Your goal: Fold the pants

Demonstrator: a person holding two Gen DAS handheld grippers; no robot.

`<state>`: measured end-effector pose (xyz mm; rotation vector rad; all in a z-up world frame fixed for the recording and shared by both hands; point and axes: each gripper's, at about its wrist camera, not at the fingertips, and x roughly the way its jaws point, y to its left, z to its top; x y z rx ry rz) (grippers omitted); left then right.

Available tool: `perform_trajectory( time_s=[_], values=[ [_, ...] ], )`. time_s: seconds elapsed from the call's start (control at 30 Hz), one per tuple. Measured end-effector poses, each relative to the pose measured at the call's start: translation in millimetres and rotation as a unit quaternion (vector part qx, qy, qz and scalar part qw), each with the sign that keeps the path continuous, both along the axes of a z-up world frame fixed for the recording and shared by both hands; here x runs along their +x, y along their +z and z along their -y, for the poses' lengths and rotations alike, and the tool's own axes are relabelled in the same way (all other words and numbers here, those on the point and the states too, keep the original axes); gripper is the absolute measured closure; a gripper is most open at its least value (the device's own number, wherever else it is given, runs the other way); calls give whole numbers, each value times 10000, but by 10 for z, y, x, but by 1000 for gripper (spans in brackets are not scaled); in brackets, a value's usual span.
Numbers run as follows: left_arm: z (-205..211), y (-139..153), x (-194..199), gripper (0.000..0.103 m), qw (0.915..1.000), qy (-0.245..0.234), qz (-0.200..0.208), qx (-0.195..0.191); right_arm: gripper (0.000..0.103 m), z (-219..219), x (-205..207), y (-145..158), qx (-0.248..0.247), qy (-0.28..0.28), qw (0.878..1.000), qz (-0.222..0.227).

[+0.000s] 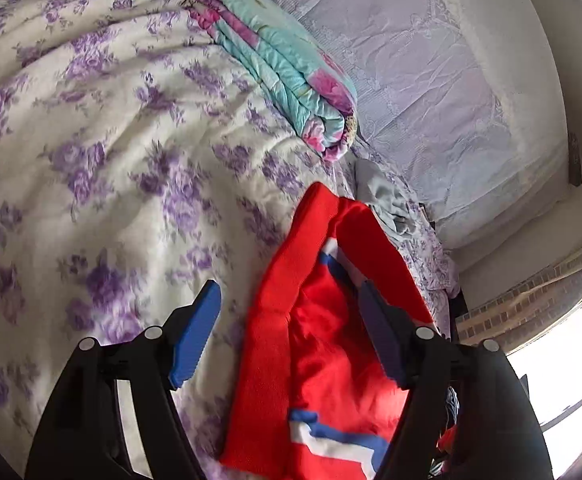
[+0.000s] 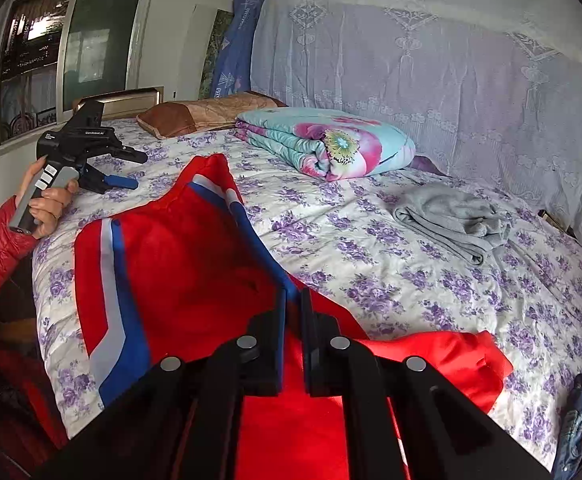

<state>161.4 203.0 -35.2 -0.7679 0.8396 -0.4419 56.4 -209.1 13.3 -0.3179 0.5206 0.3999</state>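
Observation:
Red pants (image 2: 195, 264) with blue and white side stripes lie spread on the purple-flowered bed sheet (image 2: 411, 288). My right gripper (image 2: 294, 300) is shut on a raised fold of the red pants near their middle, and one leg end trails off to the right. In the left wrist view the pants (image 1: 323, 344) lie under the right finger. My left gripper (image 1: 289, 292) stands open above them, with nothing pressed between its blue pads. The right wrist view shows the left gripper (image 2: 135, 169) at far left, held by a hand (image 2: 49, 200) in a red sleeve.
A folded teal and pink quilt (image 2: 323, 144) and a brown pillow (image 2: 211, 112) lie at the head of the bed. A crumpled grey garment (image 2: 451, 220) sits to the right. A lace curtain (image 2: 431, 60) hangs along the far side. A window (image 2: 71, 52) is at left.

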Motion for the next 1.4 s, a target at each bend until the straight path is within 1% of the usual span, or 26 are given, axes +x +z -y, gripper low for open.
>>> perform_trajectory(
  time_s=[0.07, 0.13, 0.2, 0.3, 0.33, 0.37, 0.4, 0.43, 0.5, 0.53, 0.57, 0.6, 0.63, 0.7, 0.77, 0.8, 0.83, 0.9, 0.97, 1.0, 1.07, 1.13, 1.23, 1.3, 1.4],
  values=[
    [195, 129, -40, 35, 9996, -162, -83, 236, 96, -12, -54, 5, 29, 7, 10000, 44],
    [423, 280, -32, 34, 9987, -349, -90, 354, 96, -21, -125, -5, 82, 23, 9999, 53],
    [609, 389, 52, 34, 9985, -284, -300, 363, 96, -40, -224, -36, 52, 23, 9999, 102],
    [877, 490, 339, 34, 9968, -291, -687, 274, 96, -67, -327, -108, -23, 40, 9999, 90],
    [949, 510, 434, 35, 9960, -241, -814, 263, 96, -72, -349, -129, -44, 56, 9999, 78],
    [1028, 550, 506, 35, 9950, -142, -921, 348, 96, -75, -373, -148, -44, 66, 10000, 61],
    [1122, 592, 583, 35, 9927, -50, -1069, 555, 96, -75, -394, -165, -34, 82, 10000, 38],
    [1195, 616, 642, 35, 9907, 26, -1183, 670, 96, -75, -419, -176, -16, 97, 9999, 26],
    [1288, 641, 725, 35, 9876, 189, -1365, 756, 96, -64, -461, -199, 18, 118, 9999, 12],
    [1320, 650, 762, 38, 9855, 288, -1458, 821, 96, -59, -479, -212, 34, 136, 9999, -3],
    [1333, 653, 804, 41, 9839, 363, -1529, 848, 96, -49, -497, -222, 47, 144, 9999, -5],
    [1320, 650, 842, 54, 9827, 386, -1589, 874, 96, -37, -516, -229, 64, 136, 9999, 6],
    [1310, 635, 864, 74, 9824, 368, -1633, 834, 96, -19, -531, -232, 98, 127, 9999, 9],
    [1241, 576, 844, 94, 9827, 289, -1700, 678, 96, 25, -563, -220, 185, 96, 9998, 34],
    [1171, 540, 751, 96, 9850, 193, -1625, 551, 96, 78, -596, -194, 240, 71, 9996, 106],
    [1126, 549, 666, 97, 9871, 167, -1514, 492, 96, 105, -609, -174, 268, 52, 9995, 138],
    [1079, 575, 562, 97, 9897, 116, -1360, 422, 96, 127, -635, -154, 299, 32, 9994, 163],
    [1000, 661, 305, 97, 9944, -56, -961, 443, 96, 160, -713, -130, 326, 53, 9993, 192],
    [919, 702, 37, 97, 9967, -274, -602, 471, 96, 175, -819, -150, 309, 96, 9993, 165],
    [882, 685, -93, 97, 9967, -399, -489, 515, 96, 179, -867, -177, 315, 123, 9994, 120],
    [803, 577, -323, 97, 9964, -515, -426, 522, 96, 165, -975, -276, 328, 186, 9993, -21],
    [756, 408, -463, 97, 9955, -607, -457, 565, 96, 130, -1044, -421, 258, 241, 9991, -218],
    [706, 136, -623, 97, 9954, -579, -551, 530, 96, 75, -1112, -639, 133, 243, 9985, -464],
    [676, 9, -758, 97, 9961, -489, -551, 489, 96, 83, -1159, -699, 145, 192, 9984, -512],
    [661, -110, -907, 97, 9964, -501, -521, 450, 96, 133, -1195, -716, 250, 146, 9979, -576]
  ],
)
